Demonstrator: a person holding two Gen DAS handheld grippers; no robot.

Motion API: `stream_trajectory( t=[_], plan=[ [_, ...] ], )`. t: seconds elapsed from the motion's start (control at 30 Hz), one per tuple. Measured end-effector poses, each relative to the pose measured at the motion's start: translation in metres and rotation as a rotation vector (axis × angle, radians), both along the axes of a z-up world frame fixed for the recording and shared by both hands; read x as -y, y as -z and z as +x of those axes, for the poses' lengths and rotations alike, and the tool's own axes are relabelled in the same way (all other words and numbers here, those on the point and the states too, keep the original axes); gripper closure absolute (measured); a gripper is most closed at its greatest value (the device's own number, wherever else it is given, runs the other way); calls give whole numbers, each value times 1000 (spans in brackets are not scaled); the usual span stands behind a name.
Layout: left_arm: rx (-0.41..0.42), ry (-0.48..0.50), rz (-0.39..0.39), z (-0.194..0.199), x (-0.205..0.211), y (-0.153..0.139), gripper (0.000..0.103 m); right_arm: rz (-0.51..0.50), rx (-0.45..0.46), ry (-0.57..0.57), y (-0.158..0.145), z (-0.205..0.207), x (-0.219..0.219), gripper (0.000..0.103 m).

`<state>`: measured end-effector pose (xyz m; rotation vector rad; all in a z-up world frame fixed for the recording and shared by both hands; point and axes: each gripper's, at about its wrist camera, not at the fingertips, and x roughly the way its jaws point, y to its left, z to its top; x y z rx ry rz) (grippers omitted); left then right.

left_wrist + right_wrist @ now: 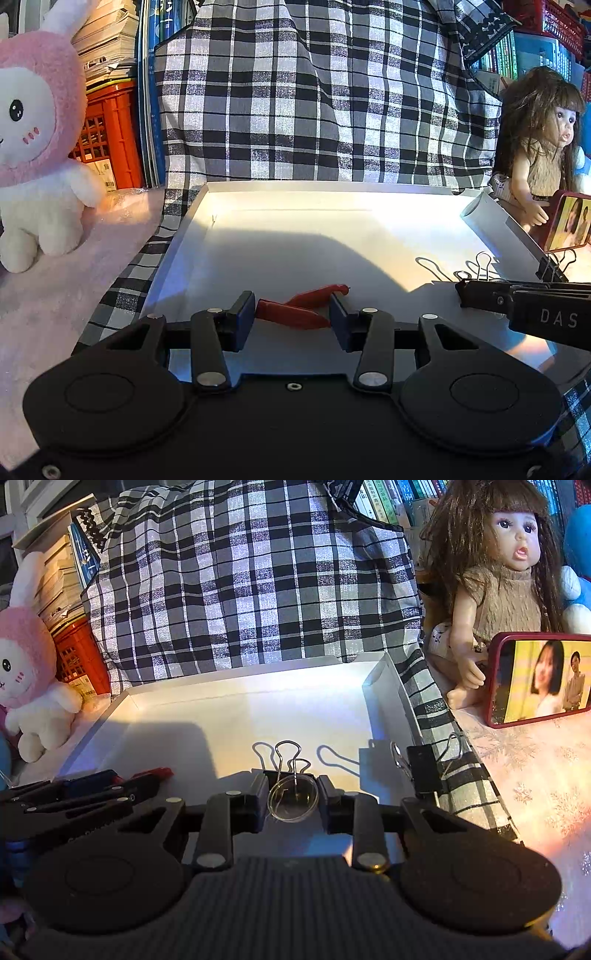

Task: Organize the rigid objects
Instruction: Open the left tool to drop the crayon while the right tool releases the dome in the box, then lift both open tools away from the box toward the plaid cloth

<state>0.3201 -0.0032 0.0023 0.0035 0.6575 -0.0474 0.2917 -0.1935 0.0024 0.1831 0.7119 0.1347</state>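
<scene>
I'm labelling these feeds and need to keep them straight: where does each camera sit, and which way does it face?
Left wrist: on the left hand-held gripper, looking down into the white tray at red pliers; the right hand-held gripper enters at right.
Right wrist: on the right hand-held gripper, looking at a binder clip and clear ring.
Shared: tray, pliers, checked cloth, doll, plush rabbit.

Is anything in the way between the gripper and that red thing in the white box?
No. The red-handled tool already lies right between the left gripper's fingers on the white tray's floor, and nothing visible sits between them.
</scene>
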Motion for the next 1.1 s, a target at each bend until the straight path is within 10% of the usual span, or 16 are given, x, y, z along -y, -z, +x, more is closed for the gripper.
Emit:
stream_trajectory(
  t=[1.1],
  plan=[
    [105, 55, -34, -90, -8, -42, 19, -24, 116, -60, -31, -70, 10, 24]
  ],
)
